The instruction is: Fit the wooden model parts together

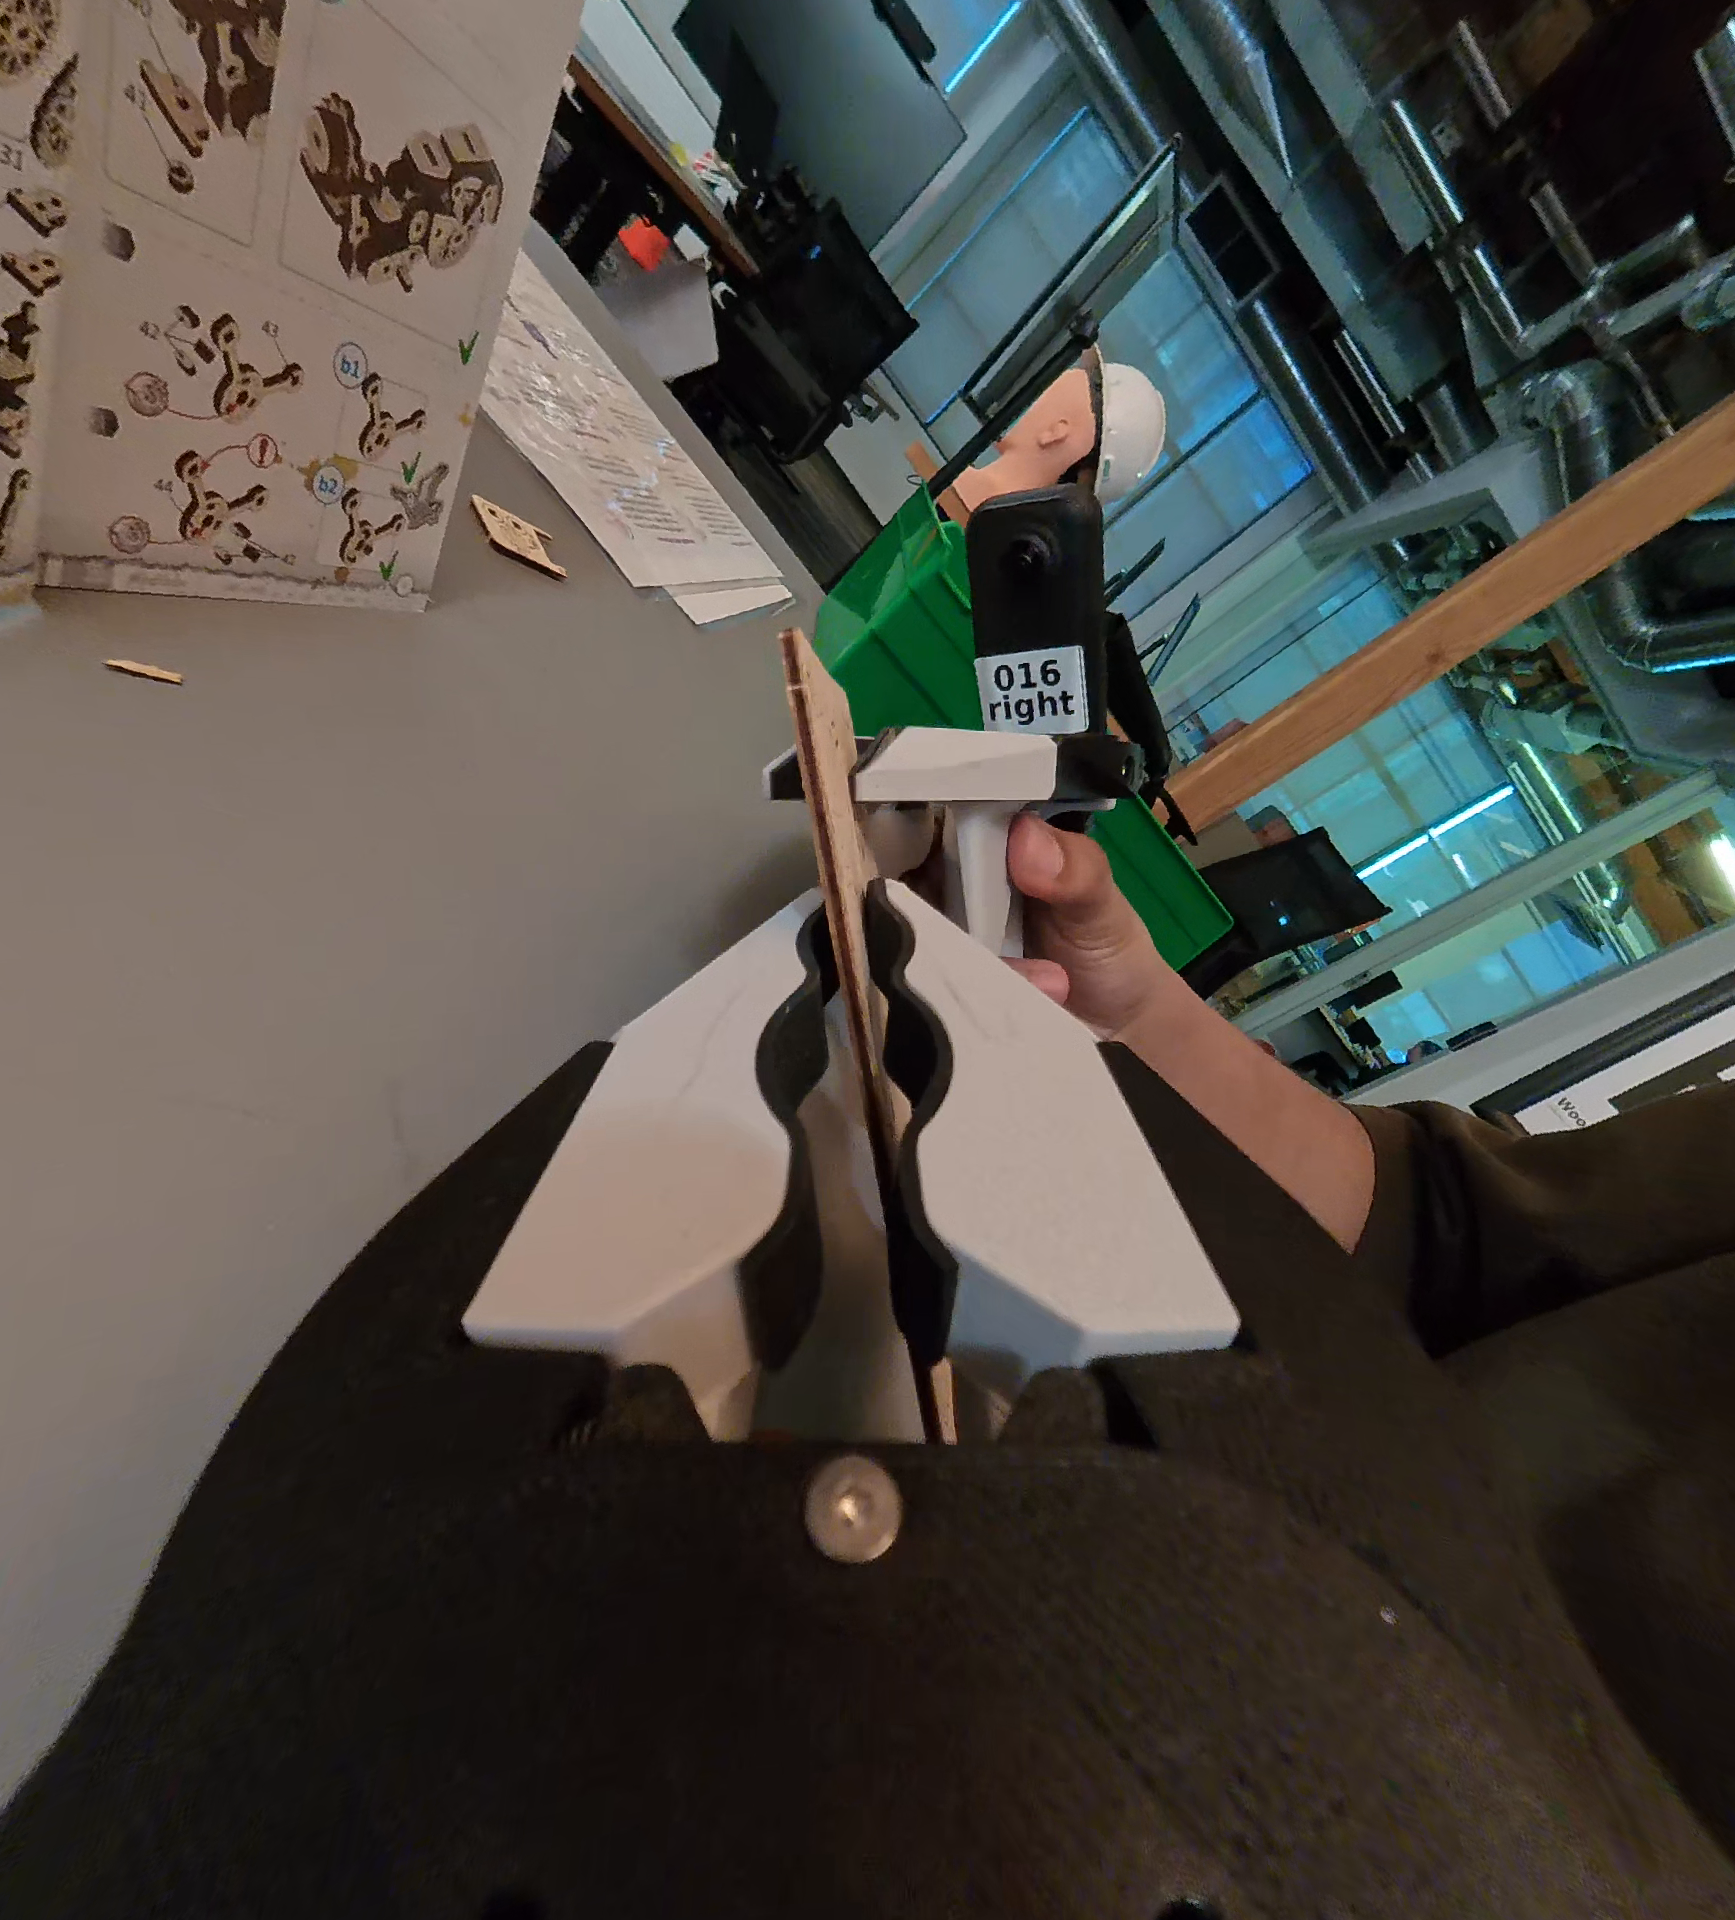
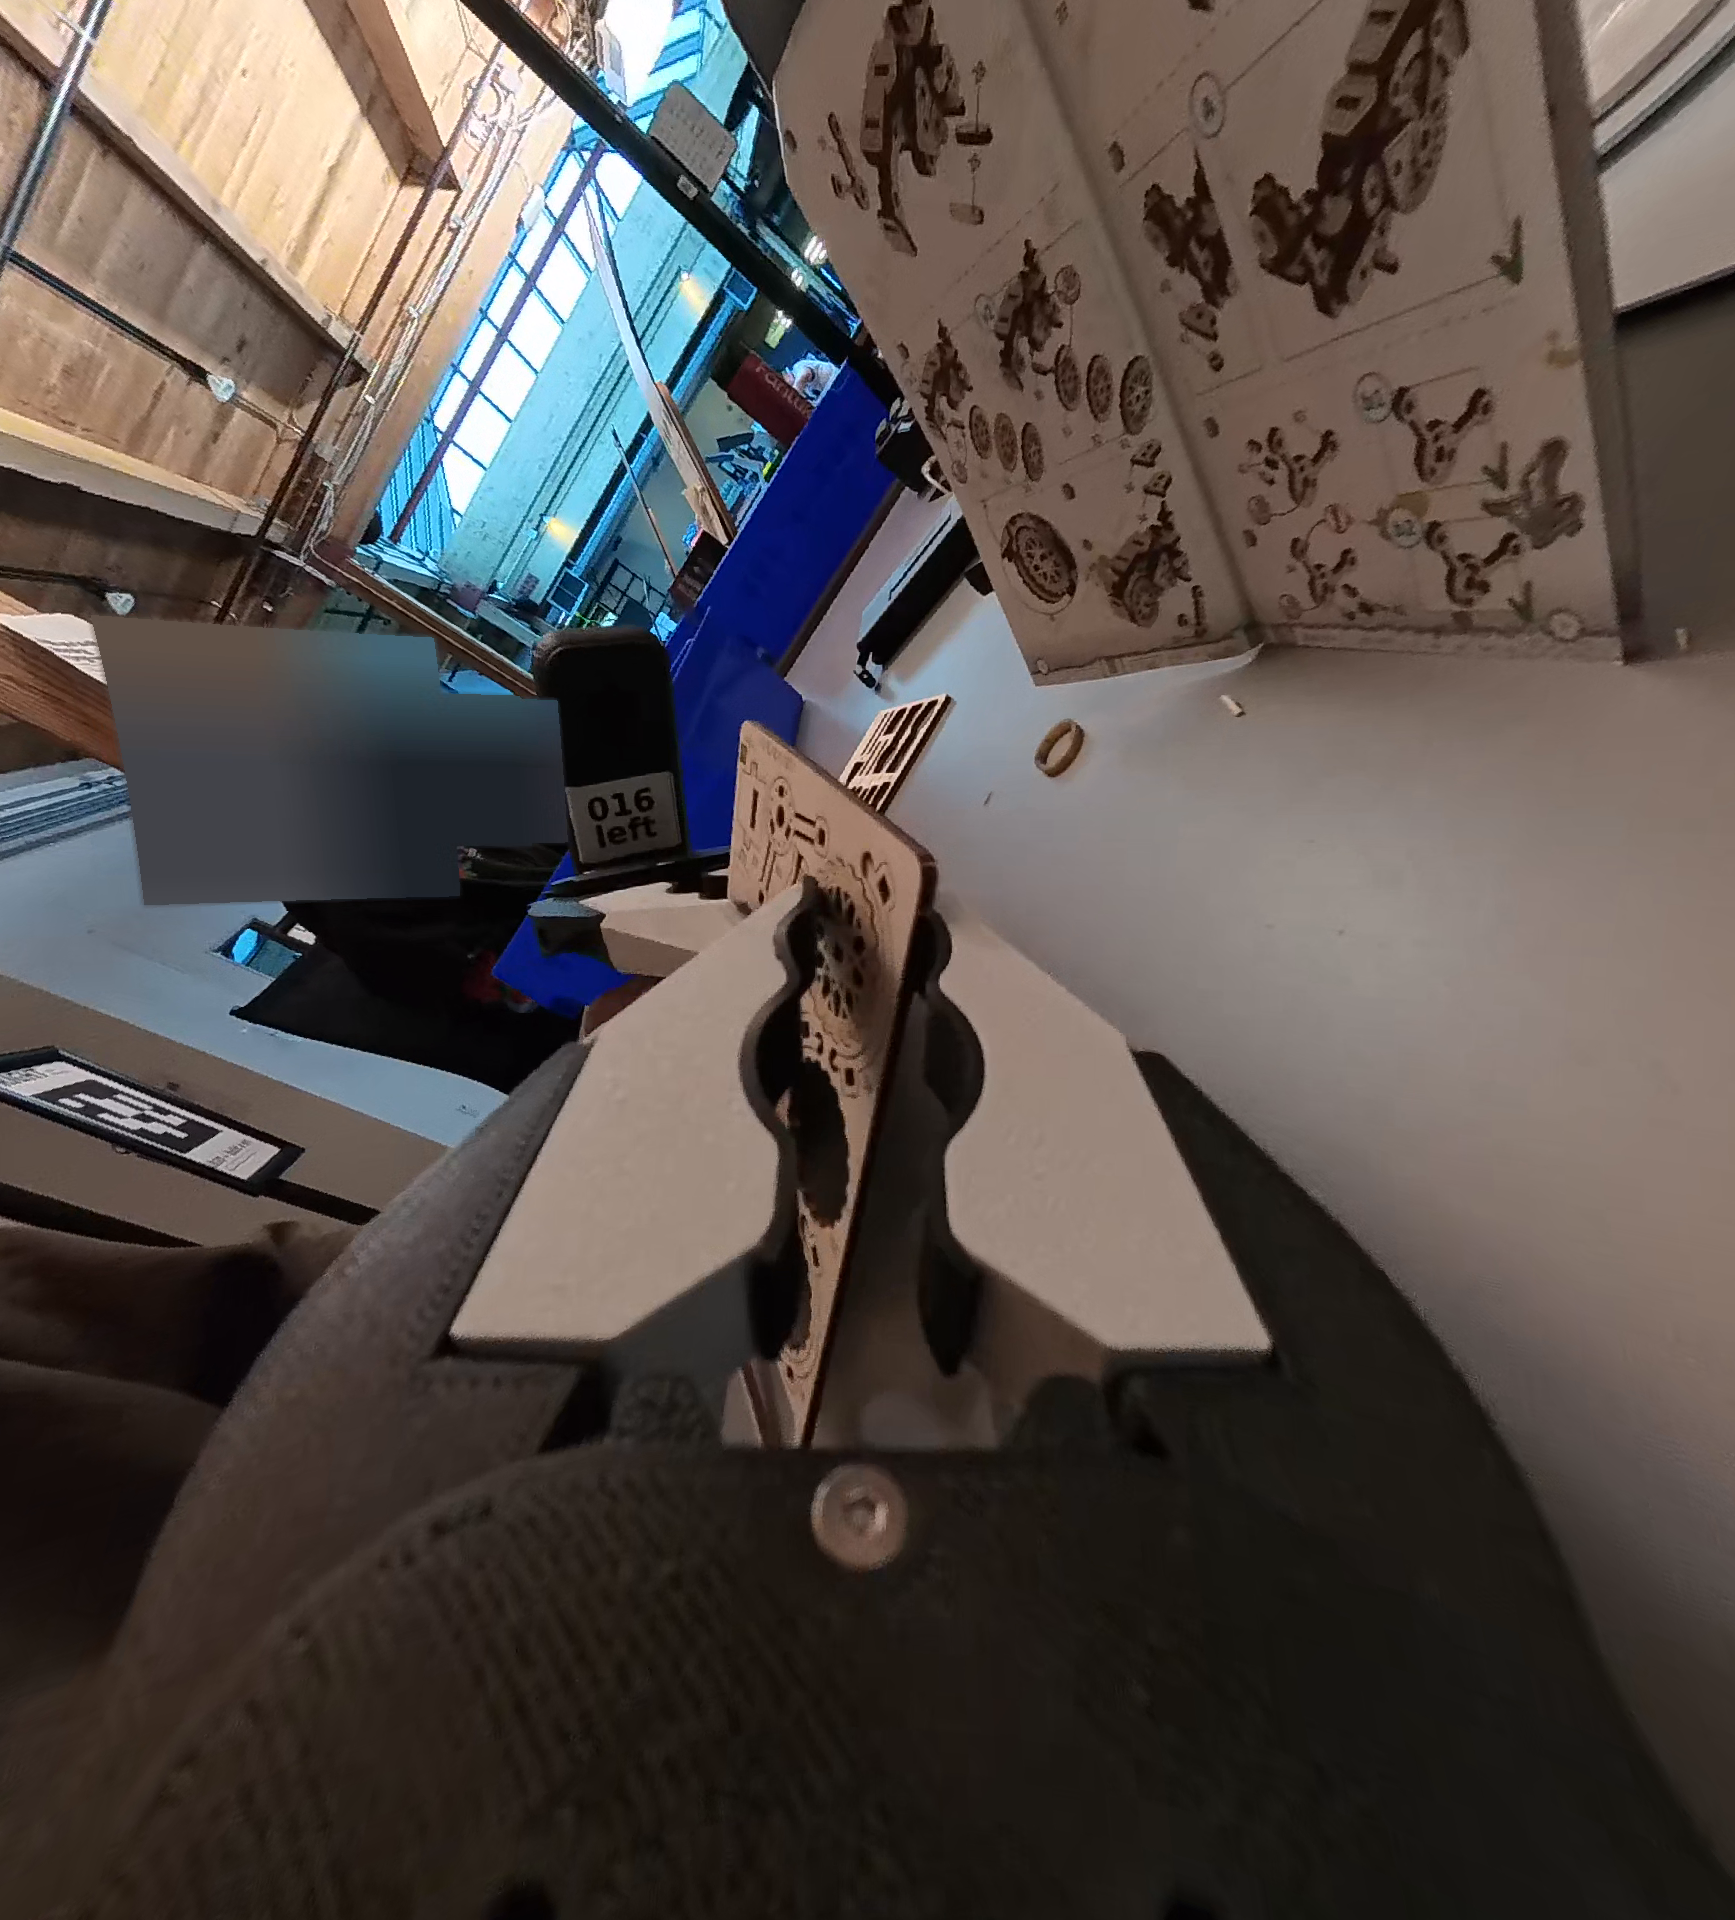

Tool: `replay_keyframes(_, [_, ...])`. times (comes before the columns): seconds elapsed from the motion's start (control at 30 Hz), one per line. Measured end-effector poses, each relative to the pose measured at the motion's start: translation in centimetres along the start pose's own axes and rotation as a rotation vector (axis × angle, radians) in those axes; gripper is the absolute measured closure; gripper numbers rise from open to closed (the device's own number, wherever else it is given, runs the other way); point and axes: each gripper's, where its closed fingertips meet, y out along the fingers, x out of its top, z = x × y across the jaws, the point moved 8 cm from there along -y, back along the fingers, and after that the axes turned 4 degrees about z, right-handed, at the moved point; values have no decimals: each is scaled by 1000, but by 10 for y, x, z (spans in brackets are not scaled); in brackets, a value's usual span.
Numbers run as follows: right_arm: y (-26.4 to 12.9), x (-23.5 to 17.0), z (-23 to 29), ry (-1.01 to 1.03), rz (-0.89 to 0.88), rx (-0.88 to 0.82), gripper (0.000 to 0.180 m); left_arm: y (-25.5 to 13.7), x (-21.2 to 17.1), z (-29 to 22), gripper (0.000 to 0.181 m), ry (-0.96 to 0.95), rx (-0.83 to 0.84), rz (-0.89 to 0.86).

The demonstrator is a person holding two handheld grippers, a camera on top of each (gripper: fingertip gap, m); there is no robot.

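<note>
I've got both the left gripper [image 1: 858, 1049] and right gripper [image 2: 858, 1049] clamped on opposite ends of one thin laser-cut plywood sheet [image 2: 835, 831], held above the desk [image 1: 323, 883]; any twist between them could snap it.

Thin laser-cut plywood sheet [image 2: 847, 904] with dark scorched edges; matt, seemingly plastic fingers [image 1: 1039, 1132]; smooth grey table [image 1: 375, 935]
</note>
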Motion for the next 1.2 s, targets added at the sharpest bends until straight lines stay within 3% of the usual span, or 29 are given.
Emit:
replay_keyframes(0.23, [1,0,0,-31,-3,-39,166,0,0,1,180,0,26,-3])
replay_keyframes(0.37, [3,-1,0,-117,11,-171,176,0,-1,-1,180,10,24,-8])
replay_keyframes(0.77, [-4,2,-2,-18,-25,-23,163,-5,4,6,181,-112,-61,-38])
replay_keyframes(0.93, [-13,7,-4,58,-72,71,170,-5,3,5,181,-110,-67,-30])
replay_keyframes(1.2, [-20,13,9,31,-98,60,147,2,0,1,181,-112,-123,56])
